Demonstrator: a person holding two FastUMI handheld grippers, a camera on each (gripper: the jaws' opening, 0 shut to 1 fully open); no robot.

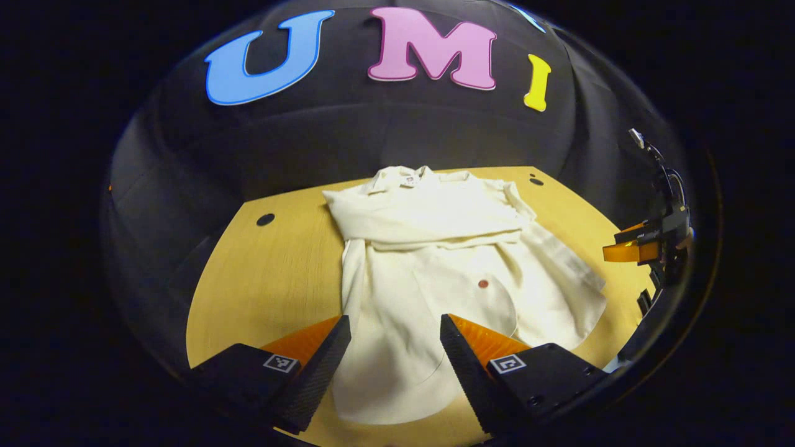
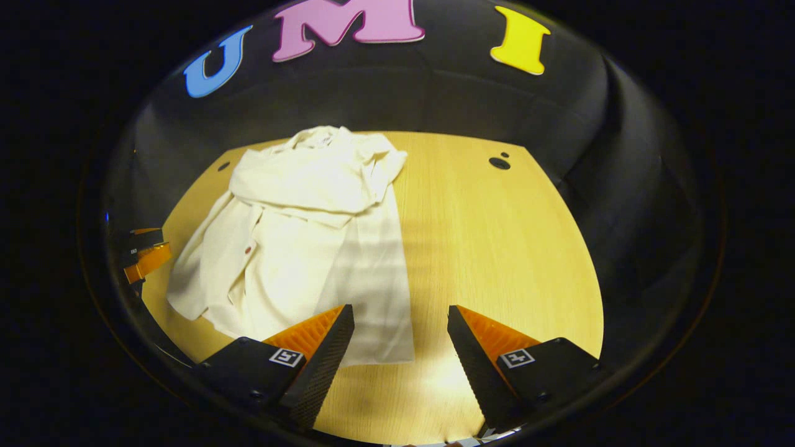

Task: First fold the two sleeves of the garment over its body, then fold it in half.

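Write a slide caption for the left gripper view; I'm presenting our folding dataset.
Open left gripper hovers over a cream shirt with sleeves folded across its body, on a wooden table.

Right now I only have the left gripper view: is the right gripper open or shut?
Observer: Open. In the right gripper view, the right gripper has its fingers spread wide with nothing held.
Operator: What lies ahead of it?
Observer: The near hem corner of the garment lies between the fingers, close to one of them. The wooden table is under the other.
Operator: Where is my left gripper from there?
Observer: The left gripper is beside the garment's opposite side edge.
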